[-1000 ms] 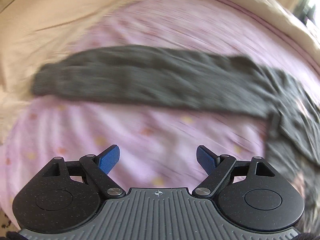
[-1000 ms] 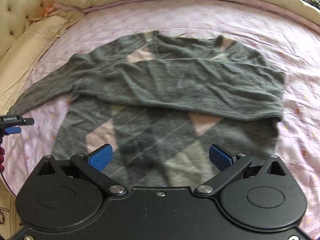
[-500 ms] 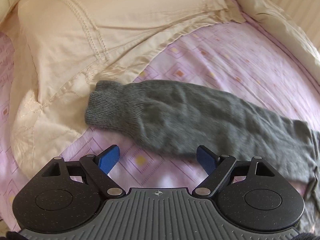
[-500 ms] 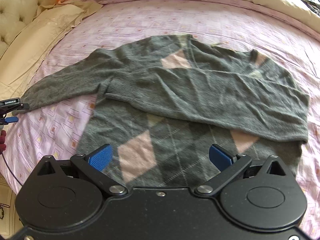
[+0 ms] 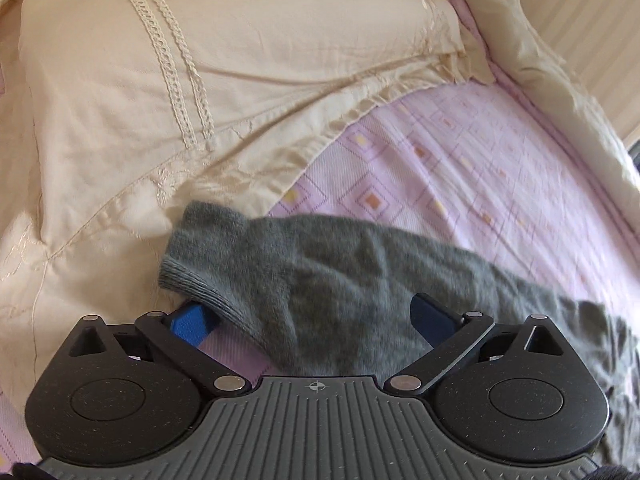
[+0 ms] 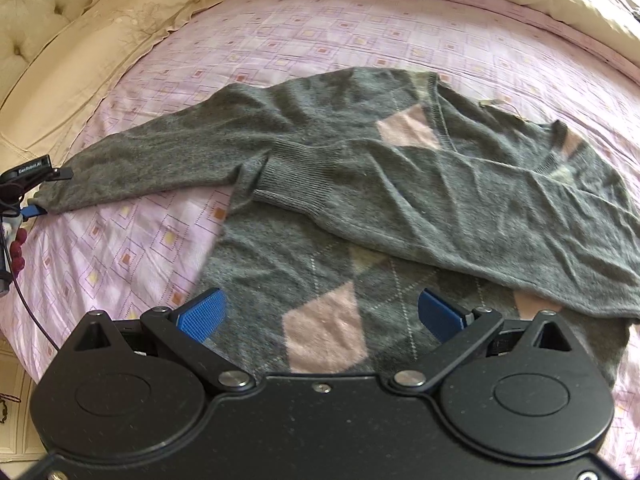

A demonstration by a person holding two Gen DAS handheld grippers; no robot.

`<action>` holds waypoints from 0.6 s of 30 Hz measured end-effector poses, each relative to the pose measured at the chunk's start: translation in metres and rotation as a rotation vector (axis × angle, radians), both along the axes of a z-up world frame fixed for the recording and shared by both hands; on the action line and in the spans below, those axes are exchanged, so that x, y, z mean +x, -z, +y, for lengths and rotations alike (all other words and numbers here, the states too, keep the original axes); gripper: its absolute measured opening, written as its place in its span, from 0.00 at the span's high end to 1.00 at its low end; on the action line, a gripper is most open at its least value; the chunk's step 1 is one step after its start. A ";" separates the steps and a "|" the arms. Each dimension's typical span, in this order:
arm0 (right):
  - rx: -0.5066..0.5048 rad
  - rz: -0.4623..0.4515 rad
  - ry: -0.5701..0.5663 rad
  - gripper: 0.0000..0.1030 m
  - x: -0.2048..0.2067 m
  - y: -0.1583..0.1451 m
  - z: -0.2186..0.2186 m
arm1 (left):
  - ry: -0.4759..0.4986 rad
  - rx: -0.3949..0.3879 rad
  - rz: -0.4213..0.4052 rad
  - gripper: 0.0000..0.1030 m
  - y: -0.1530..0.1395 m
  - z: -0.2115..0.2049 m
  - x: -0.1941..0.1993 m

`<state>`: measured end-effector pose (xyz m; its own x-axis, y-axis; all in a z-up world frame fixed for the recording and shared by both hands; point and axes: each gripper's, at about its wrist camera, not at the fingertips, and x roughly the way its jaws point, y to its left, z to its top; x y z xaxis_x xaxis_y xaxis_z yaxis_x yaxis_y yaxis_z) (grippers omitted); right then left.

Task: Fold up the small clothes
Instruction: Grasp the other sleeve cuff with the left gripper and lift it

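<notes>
Straddling the sleeve (image 5: 360,280) cuff with fingers spread and nothing clenched, the left gripper (image 5: 314,316) sits low on the bed (image 5: 460,168). The right gripper (image 6: 320,314), likewise released, hovers over the sweater's (image 6: 400,200) near hem. One sleeve lies folded across the chest; farther left lies a cream pillow (image 5: 200,80).

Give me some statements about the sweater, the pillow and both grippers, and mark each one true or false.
1. The left gripper is open around the sleeve cuff. True.
2. The right gripper is shut on the hem. False: it is open, holding nothing.
3. One sleeve of the grey argyle sweater lies folded across the chest. True.
4. The sweater lies on a green sheet. False: the sheet is pink.
5. A cream pillow lies beyond the cuff. True.
</notes>
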<state>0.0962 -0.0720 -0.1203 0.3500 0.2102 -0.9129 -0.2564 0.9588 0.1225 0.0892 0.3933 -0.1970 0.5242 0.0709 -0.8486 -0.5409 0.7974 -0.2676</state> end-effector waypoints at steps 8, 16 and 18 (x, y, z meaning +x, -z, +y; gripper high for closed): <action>-0.012 0.001 -0.025 0.01 -0.003 -0.001 0.006 | -0.080 0.001 0.018 0.34 -0.006 0.006 -0.004; 0.010 0.007 -0.023 0.01 -0.016 0.000 -0.004 | -0.082 0.062 -0.018 0.89 -0.031 -0.005 -0.010; 0.019 0.007 -0.025 0.01 -0.019 0.001 -0.008 | -0.051 0.090 -0.050 0.89 -0.049 -0.017 -0.009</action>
